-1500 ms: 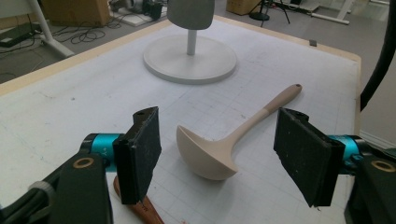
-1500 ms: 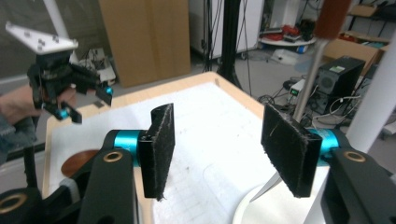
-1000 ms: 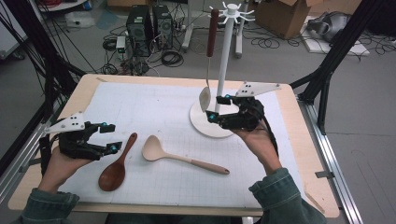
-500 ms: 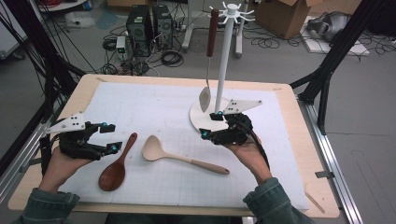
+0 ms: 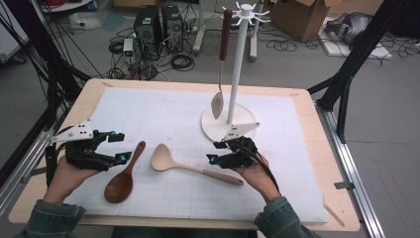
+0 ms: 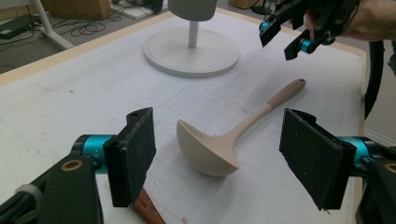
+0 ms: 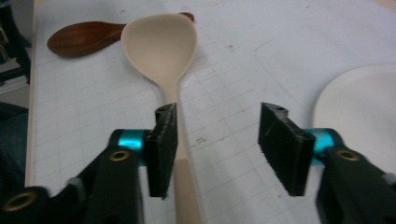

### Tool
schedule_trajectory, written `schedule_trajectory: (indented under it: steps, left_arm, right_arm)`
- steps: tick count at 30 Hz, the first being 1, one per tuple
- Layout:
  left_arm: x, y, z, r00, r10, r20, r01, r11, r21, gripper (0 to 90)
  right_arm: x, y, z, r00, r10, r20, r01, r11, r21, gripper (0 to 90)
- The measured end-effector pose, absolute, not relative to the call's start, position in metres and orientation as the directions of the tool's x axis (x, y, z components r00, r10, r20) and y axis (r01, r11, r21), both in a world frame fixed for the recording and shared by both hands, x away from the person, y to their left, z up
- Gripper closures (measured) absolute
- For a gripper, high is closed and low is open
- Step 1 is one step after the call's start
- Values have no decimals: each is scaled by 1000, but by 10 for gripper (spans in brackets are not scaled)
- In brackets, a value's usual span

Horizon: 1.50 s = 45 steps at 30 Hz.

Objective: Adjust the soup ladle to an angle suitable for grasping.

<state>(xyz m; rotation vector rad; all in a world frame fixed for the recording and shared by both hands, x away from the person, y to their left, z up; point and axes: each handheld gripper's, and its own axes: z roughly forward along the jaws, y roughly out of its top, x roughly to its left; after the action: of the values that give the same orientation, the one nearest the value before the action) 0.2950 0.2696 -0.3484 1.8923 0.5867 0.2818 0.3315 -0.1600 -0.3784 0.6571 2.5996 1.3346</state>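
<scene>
The pale spoon [image 5: 190,166] lies flat on the white mat [image 5: 163,109], its bowl toward the dark wooden spoon [image 5: 123,176] beside it. The right gripper [image 5: 219,150] hovers over the pale handle with jaws spread and nothing held. The left gripper [image 5: 119,148] rests near the dark spoon, also released. A metal spoon [image 5: 220,74] hangs from the white stand [image 5: 233,126].

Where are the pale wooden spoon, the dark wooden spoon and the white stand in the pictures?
pale wooden spoon [image 5: 162,157]: high view, on its bowl.
dark wooden spoon [image 5: 119,187]: high view, on its bowl.
white stand [image 5: 218,130]: high view, on a bare part of its round base.
</scene>
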Motion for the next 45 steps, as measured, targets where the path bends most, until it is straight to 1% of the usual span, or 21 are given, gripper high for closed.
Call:
schedule_trajectory:
  steps: [6, 13, 18, 21, 22, 28, 35, 40, 45]
  left_arm:
    - [295, 270, -348, 852, 518, -77, 263, -296, 918, 273]
    - [295, 268, -349, 856, 511, -77, 262, -301, 917, 273]
    - [295, 266, -350, 857, 510, -78, 263, -302, 916, 274]
    - [295, 265, -350, 856, 510, -83, 267, -300, 916, 274]
    - [295, 265, -350, 857, 510, -82, 267, -301, 916, 274]
    - [296, 264, -352, 859, 505, -89, 272, -302, 913, 275]
    - [297, 265, -352, 858, 506, -87, 270, -302, 914, 276]
    - [296, 265, -351, 858, 506, -86, 270, -302, 914, 277]
    - [296, 266, -351, 860, 504, -84, 265, -300, 916, 278]
  right_arm:
    - [329, -149, -399, -909, 407, 94, 330, 560, 760, 560]
    - [328, -147, -422, -912, 389, 135, 356, 582, 731, 639]
    - [325, -142, -433, -918, 372, 137, 355, 617, 702, 671]
    - [327, -140, -439, -924, 358, 136, 349, 642, 683, 708]
    - [327, -139, -440, -927, 354, 126, 341, 649, 680, 725]
    - [331, -139, -440, -942, 314, 121, 308, 661, 685, 749]
    - [335, -138, -438, -953, 275, 126, 284, 675, 681, 756]
    - [339, -135, -431, -963, 239, 121, 254, 676, 692, 757]
    - [342, -127, -426, -976, 184, 118, 214, 693, 688, 757]
